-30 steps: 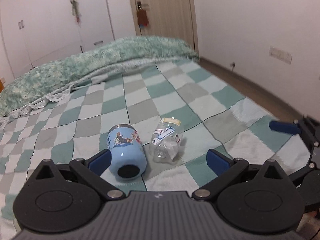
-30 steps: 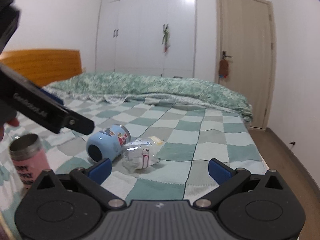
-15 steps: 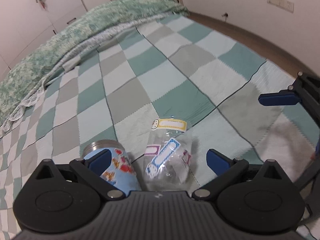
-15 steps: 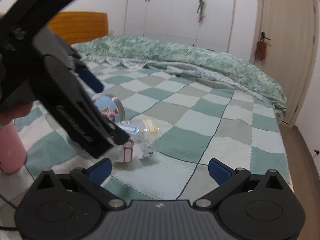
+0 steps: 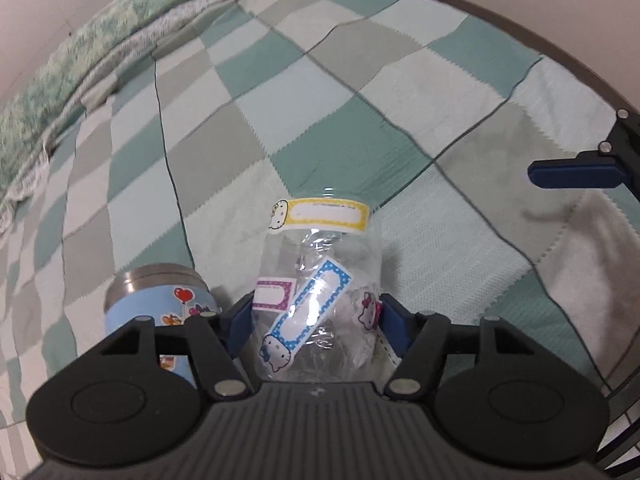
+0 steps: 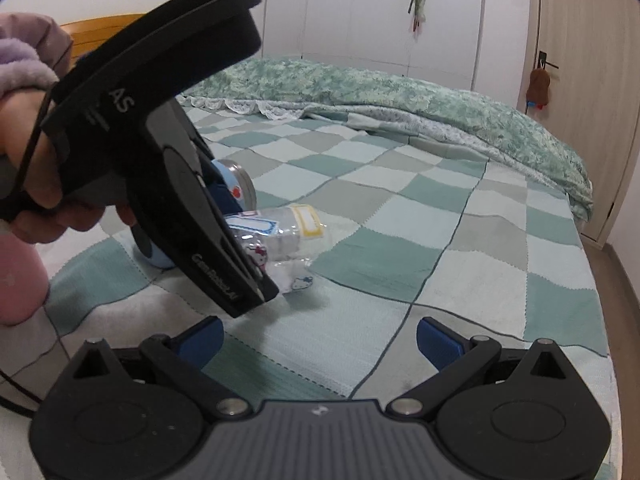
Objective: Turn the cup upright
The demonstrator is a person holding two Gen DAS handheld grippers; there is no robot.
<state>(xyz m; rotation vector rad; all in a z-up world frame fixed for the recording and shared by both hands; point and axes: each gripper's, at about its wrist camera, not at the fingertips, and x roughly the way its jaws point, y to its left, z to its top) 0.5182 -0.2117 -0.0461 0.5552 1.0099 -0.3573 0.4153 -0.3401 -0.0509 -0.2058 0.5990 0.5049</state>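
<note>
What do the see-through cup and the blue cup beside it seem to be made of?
Clear cup: likely thin glossy plastic; the bedspread shows through and it carries paper-like stickers. Blue cup: probably metal, judging by its bare steel-coloured rim above a blue coating.

**Count of things on the bed**

Three cups: one clear plastic cup (image 5: 318,300) with stickers, one blue cup (image 5: 156,300) with a metal rim, one pink cup (image 6: 18,280) at the left edge. Two grippers: left gripper (image 5: 314,322), right gripper (image 6: 318,340). One checkered blanket (image 5: 320,120).
</note>
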